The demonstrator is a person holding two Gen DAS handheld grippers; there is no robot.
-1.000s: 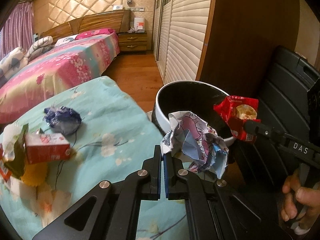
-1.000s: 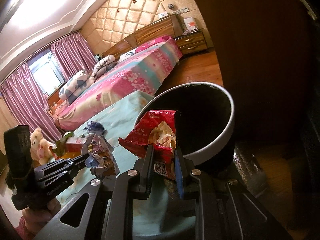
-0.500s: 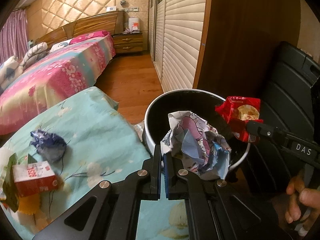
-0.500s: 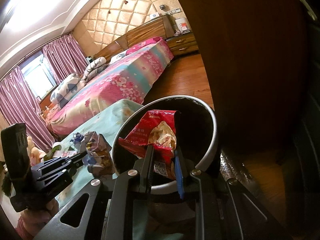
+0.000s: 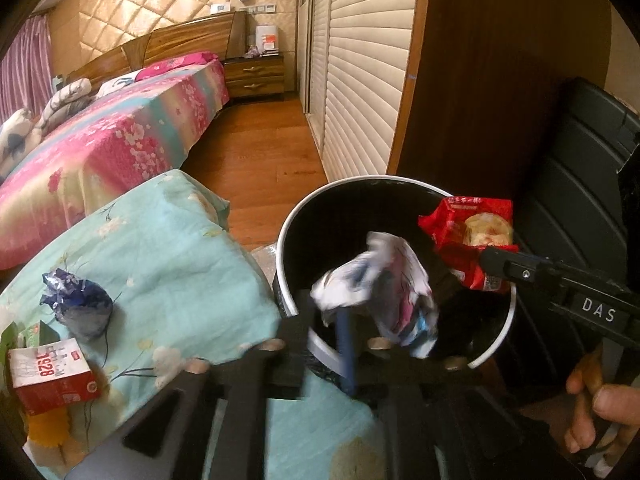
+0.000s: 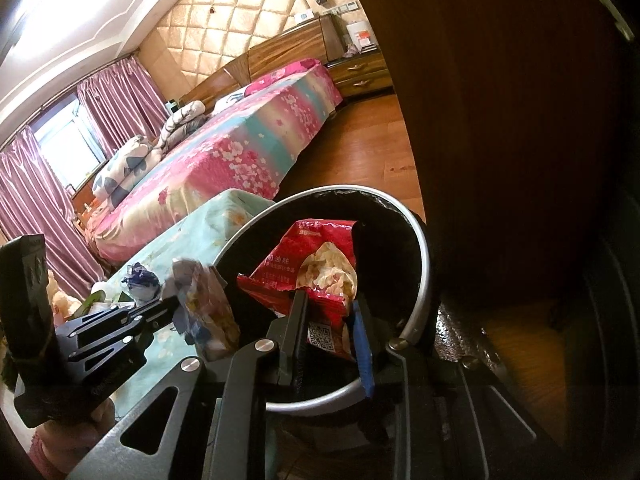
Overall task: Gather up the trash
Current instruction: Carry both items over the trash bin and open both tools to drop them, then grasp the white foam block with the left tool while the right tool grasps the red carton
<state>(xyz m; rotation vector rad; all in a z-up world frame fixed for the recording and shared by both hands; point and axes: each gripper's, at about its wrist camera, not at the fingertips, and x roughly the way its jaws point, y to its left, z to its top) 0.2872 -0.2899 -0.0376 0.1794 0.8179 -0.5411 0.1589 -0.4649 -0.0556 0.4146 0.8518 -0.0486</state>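
**Both grippers over the bin**

Bedroom floorboards run back past a pink floral bed [image 5: 100, 148] to a nightstand, and close in front of me a surface draped in a teal floral cloth [image 5: 160, 264] meets a round black trash bin [image 5: 384, 184] with a pale rim. The bin stands just off the cloth's right edge, with a slatted wardrobe door [image 5: 360, 80] and a dark wooden panel behind it.

I hold my left gripper [image 5: 348, 344] out over the near rim of the bin. It is smeared by motion, its fingers stand apart, and the crumpled printed paper [image 5: 380, 292] hangs loose above the bin's mouth, so that gripper is no longer pinching it. The right wrist view shows the same paper [image 6: 204, 312] at the bin's left rim, beside the left gripper's tips.

My right gripper [image 6: 332, 320] reaches in from the right side, level over the far right of the rim. Its jaws are clamped on the lower end of a red snack wrapper [image 6: 316, 276], which stands up over the bin opening; in the left wrist view that wrapper [image 5: 468, 236] sits just inside the right rim. My right hand [image 5: 600, 408] grips the handle at the lower right.

On the cloth, well left of the bin, lie a crumpled blue foil wrapper [image 5: 76, 304] and a red-and-white carton [image 5: 52, 376] near the left edge, with open cloth between them and the bin.
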